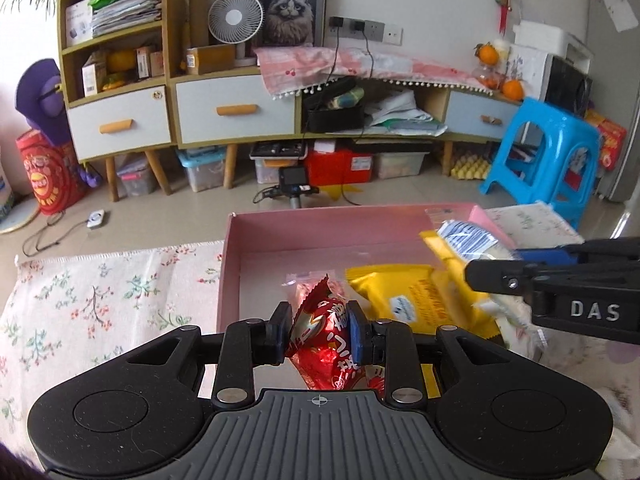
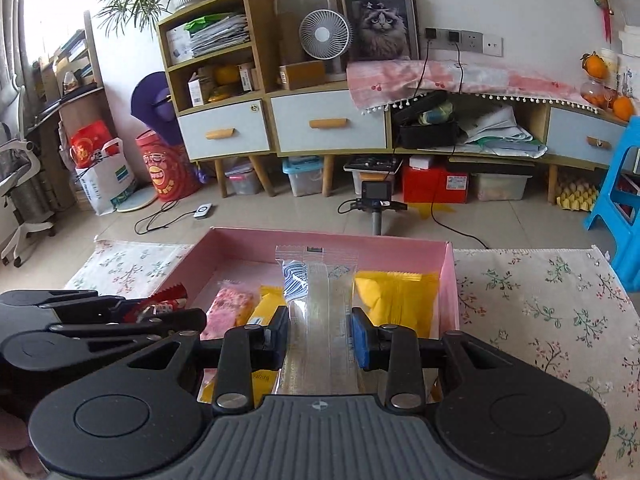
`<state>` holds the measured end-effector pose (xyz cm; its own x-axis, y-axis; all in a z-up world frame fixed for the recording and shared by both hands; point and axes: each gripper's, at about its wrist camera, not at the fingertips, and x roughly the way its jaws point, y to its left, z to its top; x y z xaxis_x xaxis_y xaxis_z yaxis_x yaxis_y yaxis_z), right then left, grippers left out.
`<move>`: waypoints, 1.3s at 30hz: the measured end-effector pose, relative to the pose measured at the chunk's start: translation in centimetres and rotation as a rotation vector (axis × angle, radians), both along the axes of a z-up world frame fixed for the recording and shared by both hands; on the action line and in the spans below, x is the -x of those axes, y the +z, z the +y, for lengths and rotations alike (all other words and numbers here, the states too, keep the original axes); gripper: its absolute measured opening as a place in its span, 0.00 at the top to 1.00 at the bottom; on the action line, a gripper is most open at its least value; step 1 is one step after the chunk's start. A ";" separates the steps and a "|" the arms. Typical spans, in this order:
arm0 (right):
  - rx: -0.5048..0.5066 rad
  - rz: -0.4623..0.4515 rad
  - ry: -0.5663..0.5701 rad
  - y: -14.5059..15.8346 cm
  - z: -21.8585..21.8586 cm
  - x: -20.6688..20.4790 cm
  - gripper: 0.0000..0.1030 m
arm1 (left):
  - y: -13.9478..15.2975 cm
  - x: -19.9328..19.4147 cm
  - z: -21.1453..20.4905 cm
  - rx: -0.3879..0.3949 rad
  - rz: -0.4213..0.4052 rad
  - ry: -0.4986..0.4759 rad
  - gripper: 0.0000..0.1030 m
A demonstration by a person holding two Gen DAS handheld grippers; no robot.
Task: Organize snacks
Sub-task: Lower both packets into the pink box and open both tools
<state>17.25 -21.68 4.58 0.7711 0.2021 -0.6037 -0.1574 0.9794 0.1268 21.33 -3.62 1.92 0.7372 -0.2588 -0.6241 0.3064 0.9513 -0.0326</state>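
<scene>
A pink box (image 1: 304, 224) stands open on a floral cloth (image 1: 100, 292); it also shows in the right wrist view (image 2: 320, 240). My left gripper (image 1: 318, 332) is shut on a red snack packet (image 1: 324, 336) over the box's near left part. My right gripper (image 2: 320, 336) is shut on a clear-and-blue striped snack packet (image 2: 316, 300), held over the box; it enters the left wrist view from the right (image 1: 492, 276). Yellow packets (image 1: 404, 300) (image 2: 396, 296) and a pink packet (image 2: 232, 308) lie in the box.
The floral cloth (image 2: 560, 320) covers the table on both sides of the box. Beyond the table are a tiled floor, a camera on a stand (image 2: 376, 196), a low cabinet (image 2: 328, 124) and a blue stool (image 1: 548, 152).
</scene>
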 end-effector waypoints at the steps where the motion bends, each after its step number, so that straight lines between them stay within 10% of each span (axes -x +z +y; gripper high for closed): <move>1: 0.010 0.000 -0.004 0.0 0.1 -0.2 0.80 | -0.1 -0.2 -0.1 -0.011 -0.007 0.006 0.74; 12: 0.050 -0.037 -0.009 0.4 0.3 -1.1 0.77 | -0.6 -0.9 -0.8 -0.083 -0.052 -0.004 0.64; 25: 0.075 -0.081 0.005 2.2 0.5 0.4 0.38 | 0.8 0.2 0.1 -0.059 -0.026 0.012 0.24; 39: 0.106 -0.167 0.080 5.2 0.9 5.7 0.16 | 3.6 4.8 2.9 -0.003 -0.017 0.049 0.13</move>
